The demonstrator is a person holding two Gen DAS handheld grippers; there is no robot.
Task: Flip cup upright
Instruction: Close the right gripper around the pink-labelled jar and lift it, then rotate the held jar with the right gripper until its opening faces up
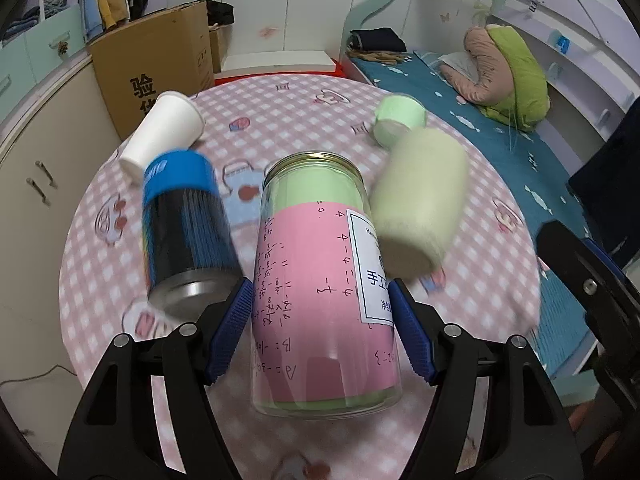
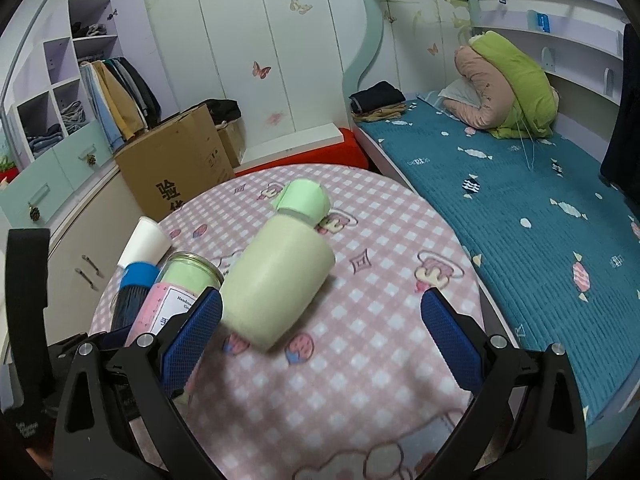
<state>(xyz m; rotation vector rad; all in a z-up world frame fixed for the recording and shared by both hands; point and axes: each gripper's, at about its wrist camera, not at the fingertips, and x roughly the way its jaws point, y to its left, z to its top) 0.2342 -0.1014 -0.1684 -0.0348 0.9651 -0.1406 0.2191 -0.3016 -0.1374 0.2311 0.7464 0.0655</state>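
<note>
Pink-and-white checked cloth covers a round table (image 1: 480, 308) holding several cups and containers, all seemingly lying on their sides or tipped. Closest to the left gripper (image 1: 322, 328) is a clear jar (image 1: 320, 272) lined with pink and pale green paper, its gold-rimmed mouth pointing away. The gripper's blue pads (image 1: 230, 332) sit against both sides of the jar, closed on its body. Beside the jar on its left lies a blue and black can (image 1: 184, 220); beyond that, a white paper cup (image 1: 164, 132). To the jar's right lies a cream cup (image 2: 276, 284), and past it a small pale green cup (image 2: 304, 200).

The right gripper (image 2: 320, 344) hangs above the cloth with its jaws spread wide and nothing between them; the cream cup lies just ahead of its left finger.

The step in hand appears to be the grasp on the jar, made before any turning; the jar has not yet been stood up. The next move likely calls for lifting slightly, then rotating the wrist so the mouth faces up, keeping clear of the can and cream cup close on either side.
</note>
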